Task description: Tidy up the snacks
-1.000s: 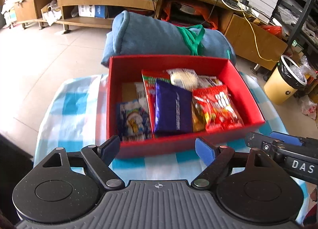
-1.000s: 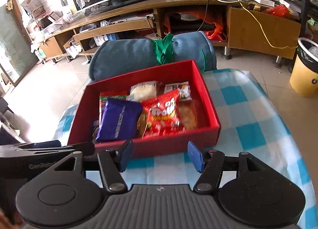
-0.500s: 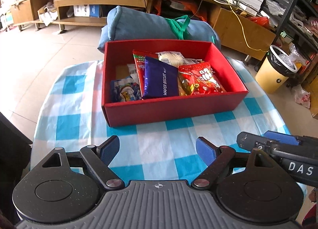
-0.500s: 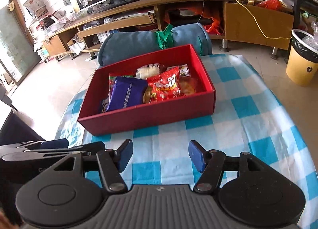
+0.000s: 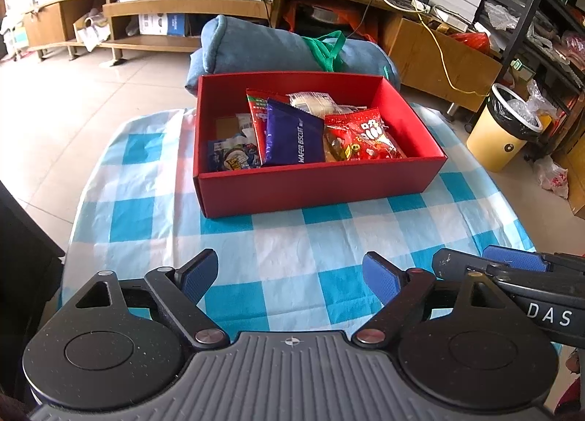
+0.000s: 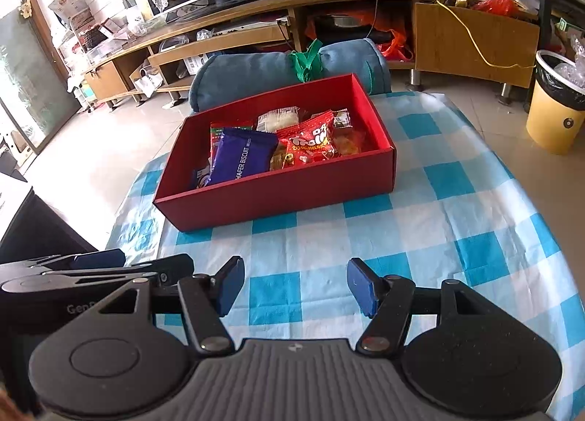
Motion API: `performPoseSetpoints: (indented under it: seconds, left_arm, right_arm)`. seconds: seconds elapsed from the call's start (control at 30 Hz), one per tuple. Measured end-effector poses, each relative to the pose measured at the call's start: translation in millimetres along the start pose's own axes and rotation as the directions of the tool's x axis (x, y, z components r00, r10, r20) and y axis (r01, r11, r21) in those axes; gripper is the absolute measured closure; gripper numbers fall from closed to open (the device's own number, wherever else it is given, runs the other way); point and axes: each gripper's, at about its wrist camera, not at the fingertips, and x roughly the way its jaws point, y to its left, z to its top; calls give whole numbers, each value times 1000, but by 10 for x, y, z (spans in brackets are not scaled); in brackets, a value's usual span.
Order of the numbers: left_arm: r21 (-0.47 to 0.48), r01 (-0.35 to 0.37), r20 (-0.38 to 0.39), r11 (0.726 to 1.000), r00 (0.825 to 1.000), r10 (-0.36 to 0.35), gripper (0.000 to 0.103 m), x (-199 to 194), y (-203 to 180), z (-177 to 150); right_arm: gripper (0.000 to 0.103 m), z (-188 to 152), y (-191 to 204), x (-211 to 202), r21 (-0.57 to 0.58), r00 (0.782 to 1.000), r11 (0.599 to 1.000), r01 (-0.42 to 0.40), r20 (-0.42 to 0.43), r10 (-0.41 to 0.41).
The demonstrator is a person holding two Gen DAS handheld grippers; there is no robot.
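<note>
Looks pretty much done to me: all the snacks [image 5: 303,132] sit piled in the red box [image 5: 314,185] at 12 o'clock on the checked worktop [image 5: 292,256], none loose outside, left gripper [image 5: 290,276] just widened and empty, right gripper [image 6: 294,284] half-open and empty.

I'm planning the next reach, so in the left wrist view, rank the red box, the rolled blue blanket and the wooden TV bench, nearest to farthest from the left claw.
1. Red cardboard box, straight ahead of the left claw on the checked cloth.
2. Rolled blue blanket, just behind the box.
3. Long wooden TV bench, along the far wall.
</note>
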Motion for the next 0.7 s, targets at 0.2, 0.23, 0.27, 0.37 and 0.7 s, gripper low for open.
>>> performPoseSetpoints:
  seconds: [0.2,0.23,0.27,0.37,0.7]
  left_arm:
    - [7,-6,3,1000,1000,6,13,-40,-10,-51]
    - [8,-7,4,1000,1000,7,13,-46,-12,-58]
    - [10,-8,4,1000,1000,8,13,-49,-15,-62]
    - [14,-11,5,1000,1000,11,13,-68,-21,-84]
    - [42,-28,19,999,999,28,13,-129,-61,-172]
  right_arm:
    - [46,-43,7,-30,-7,1000,1000,-3,-4,3]
    - [46,-49,7,-34,-7,1000,1000,-3,-4,3]
    - [46,-56,8,-39,-8,1000,1000,-3,-4,3]
    - [46,-76,7,-50,-12,1000,1000,-5,-7,5]
    - [46,-162,10,-102,-22,1000,1000,-3,-14,3]
